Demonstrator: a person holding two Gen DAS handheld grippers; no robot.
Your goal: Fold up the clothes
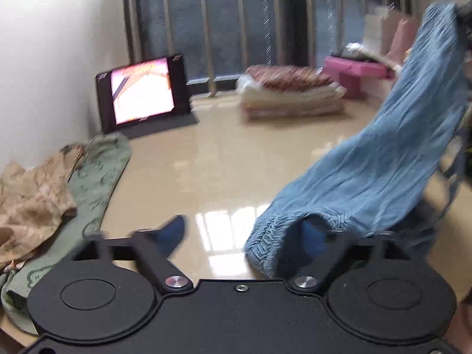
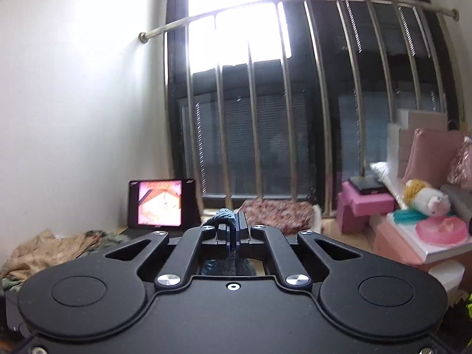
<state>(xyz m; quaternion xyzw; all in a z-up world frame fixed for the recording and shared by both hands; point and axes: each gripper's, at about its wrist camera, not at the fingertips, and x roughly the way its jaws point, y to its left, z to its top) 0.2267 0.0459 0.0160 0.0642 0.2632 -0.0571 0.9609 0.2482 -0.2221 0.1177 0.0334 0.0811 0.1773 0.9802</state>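
Observation:
A blue crinkled garment (image 1: 383,153) hangs stretched from the upper right down to the glossy beige table (image 1: 212,159). Its smocked lower hem drapes over the right fingertip of my left gripper (image 1: 242,236), which is open, with the left fingertip (image 1: 172,233) bare. My right gripper (image 2: 231,227) is shut on a bunched edge of the blue garment (image 2: 224,216), held high above the table; the rest of the cloth hangs below it, hidden.
A tan garment (image 1: 32,197) and a green one (image 1: 94,177) lie crumpled at the table's left. A lit tablet (image 1: 141,91) stands at the back left. A stack of folded clothes (image 1: 289,91) and pink boxes (image 1: 354,70) sit by the barred window.

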